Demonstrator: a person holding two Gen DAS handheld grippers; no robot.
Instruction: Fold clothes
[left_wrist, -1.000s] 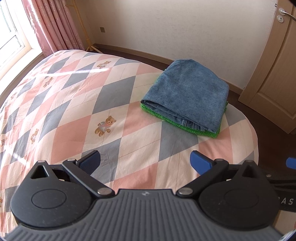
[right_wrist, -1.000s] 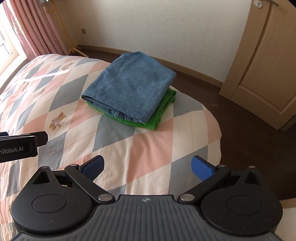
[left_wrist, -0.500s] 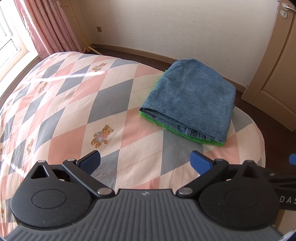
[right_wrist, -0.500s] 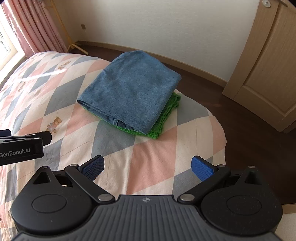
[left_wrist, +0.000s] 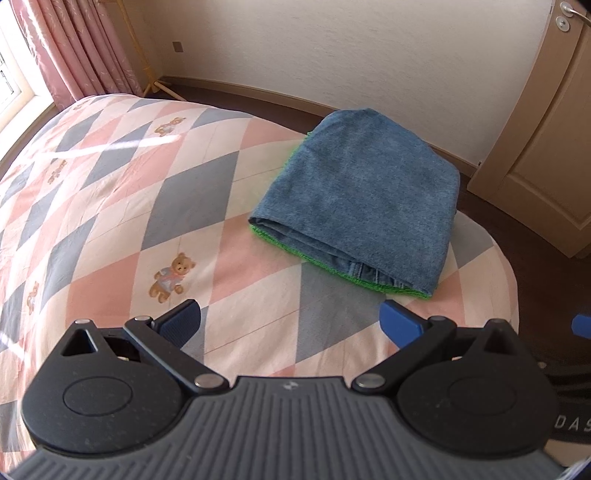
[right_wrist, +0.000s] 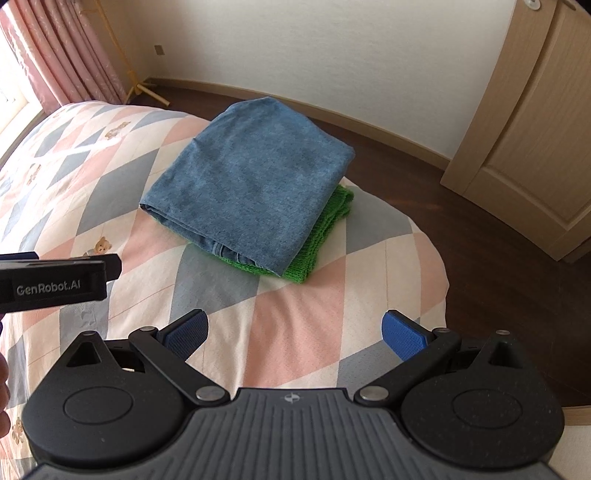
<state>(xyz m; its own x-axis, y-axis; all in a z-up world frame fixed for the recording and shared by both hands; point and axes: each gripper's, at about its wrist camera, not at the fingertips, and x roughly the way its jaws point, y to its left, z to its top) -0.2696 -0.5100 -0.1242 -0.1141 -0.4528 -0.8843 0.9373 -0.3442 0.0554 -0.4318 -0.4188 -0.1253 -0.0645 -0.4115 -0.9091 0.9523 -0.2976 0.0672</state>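
Your left claw (left_wrist: 290, 325) and right claw (right_wrist: 295, 332): both spread wide, empty. Folded blue garment (right_wrist: 251, 188) atop green garment (right_wrist: 325, 229), at 12 o'clock on bed (right_wrist: 303, 325).

Right tool (right_wrist: 293, 334) spread wide above bed (right_wrist: 295, 314). Folded blue garment (right_wrist: 251, 188) stacked on green one (right_wrist: 325, 229), possibly knitted.

Left gripper (left_wrist: 290, 323) and right gripper (right_wrist: 293, 330), seemingly empty, jaws spread.
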